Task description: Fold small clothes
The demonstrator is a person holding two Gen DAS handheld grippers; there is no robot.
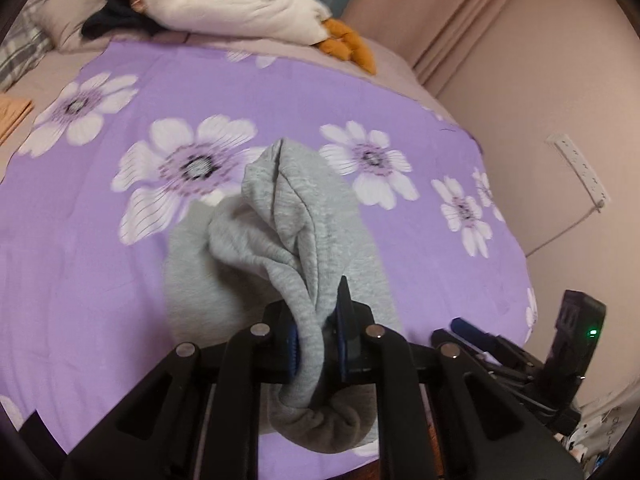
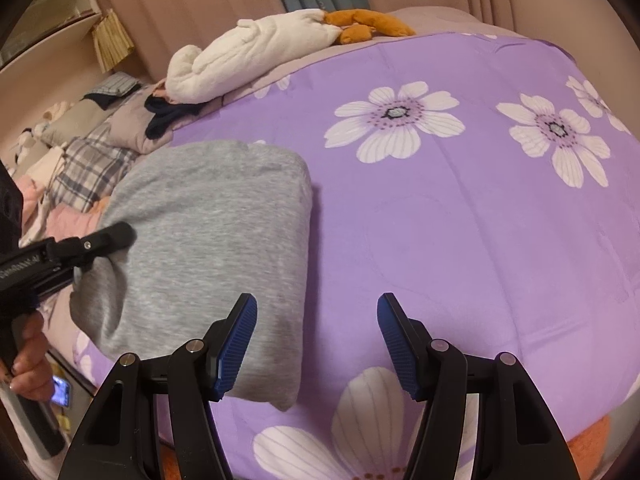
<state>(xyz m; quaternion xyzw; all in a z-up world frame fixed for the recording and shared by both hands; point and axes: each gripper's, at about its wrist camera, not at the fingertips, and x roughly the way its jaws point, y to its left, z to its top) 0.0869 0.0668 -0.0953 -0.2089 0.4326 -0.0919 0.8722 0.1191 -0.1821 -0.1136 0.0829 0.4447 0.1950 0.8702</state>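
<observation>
A grey garment [image 1: 280,236] lies on the purple flowered bedspread [image 1: 100,260]. My left gripper [image 1: 316,344] is shut on a bunched edge of it, and the cloth rises in a fold beyond the blue pads. In the right wrist view the same grey garment [image 2: 216,232] lies folded flat at the left, with the left gripper [image 2: 94,250] pinching its near-left edge, held by a hand [image 2: 28,364]. My right gripper [image 2: 316,344] stands open above the bedspread [image 2: 460,220], its left pad [image 2: 236,344] over the garment's near right corner. Nothing is between its fingers.
A white plush toy [image 1: 240,4] with orange feet [image 1: 348,44] lies at the bed's far end, beside dark clothing [image 1: 116,20]. Plaid pillows [image 2: 92,168] sit at the left. A power strip [image 1: 580,168] hangs on the right wall. The right gripper [image 1: 472,330] shows at lower right.
</observation>
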